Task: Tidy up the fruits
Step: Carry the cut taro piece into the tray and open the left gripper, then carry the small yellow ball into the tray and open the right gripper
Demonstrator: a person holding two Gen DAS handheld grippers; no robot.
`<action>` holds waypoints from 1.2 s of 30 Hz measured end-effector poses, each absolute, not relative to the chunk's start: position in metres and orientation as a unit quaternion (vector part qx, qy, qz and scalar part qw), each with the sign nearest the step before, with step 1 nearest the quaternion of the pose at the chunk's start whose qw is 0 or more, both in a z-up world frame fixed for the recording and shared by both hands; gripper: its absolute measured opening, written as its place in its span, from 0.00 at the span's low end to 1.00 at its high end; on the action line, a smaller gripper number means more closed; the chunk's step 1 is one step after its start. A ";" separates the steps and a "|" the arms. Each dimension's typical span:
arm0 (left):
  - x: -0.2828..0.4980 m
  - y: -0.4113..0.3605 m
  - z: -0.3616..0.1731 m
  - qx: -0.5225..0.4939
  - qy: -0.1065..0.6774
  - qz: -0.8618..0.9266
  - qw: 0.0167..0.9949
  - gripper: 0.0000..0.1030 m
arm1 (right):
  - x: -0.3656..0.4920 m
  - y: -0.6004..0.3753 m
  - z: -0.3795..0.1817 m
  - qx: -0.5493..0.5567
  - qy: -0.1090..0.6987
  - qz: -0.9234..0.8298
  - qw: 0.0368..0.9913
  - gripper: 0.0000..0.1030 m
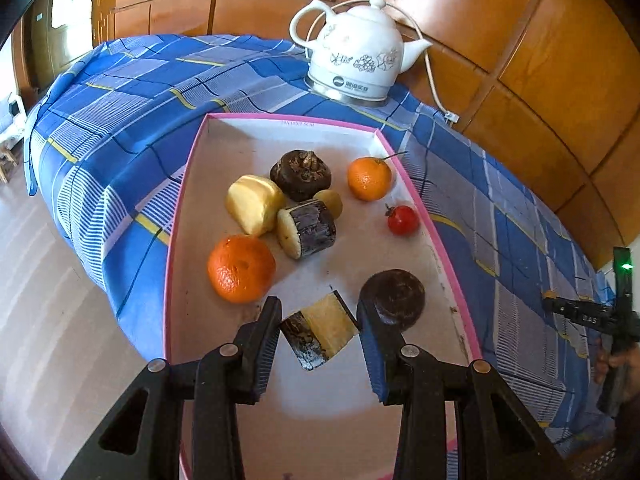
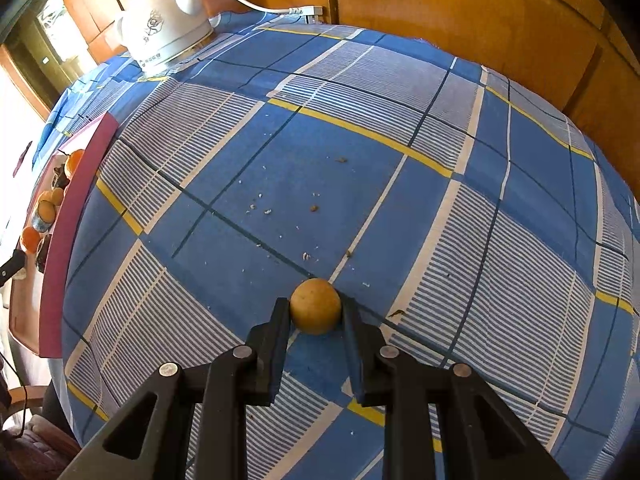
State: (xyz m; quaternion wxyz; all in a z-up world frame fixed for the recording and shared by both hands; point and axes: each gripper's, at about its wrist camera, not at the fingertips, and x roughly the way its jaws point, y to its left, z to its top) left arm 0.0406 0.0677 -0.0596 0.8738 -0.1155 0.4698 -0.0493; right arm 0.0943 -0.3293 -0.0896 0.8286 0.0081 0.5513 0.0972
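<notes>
Right claw: pinching the small round yellow fruit on the worktop, well right of the tray. Lift straight, keep your squeeze gentle. Left claw: spread around a cut chunk at the tray's near edge.

Left wrist view: sugarcane piece between jaws; contact with pads cannot be confirmed. Dark round fruit partly hidden behind right pad. Small yellow fruit mostly hidden behind cut cane section. Pink-rimmed box near end cut off by lower frame edge. Kettle label print too small to read.

Right wrist view: box contents seen edge-on, too small to identify. Kettle top cut off by frame edge.
</notes>
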 end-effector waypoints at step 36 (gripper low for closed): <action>0.021 0.060 -0.044 -0.056 0.427 0.011 0.902 0.50 | 0.092 -0.326 -0.089 -0.002 0.543 0.088 0.835 0.25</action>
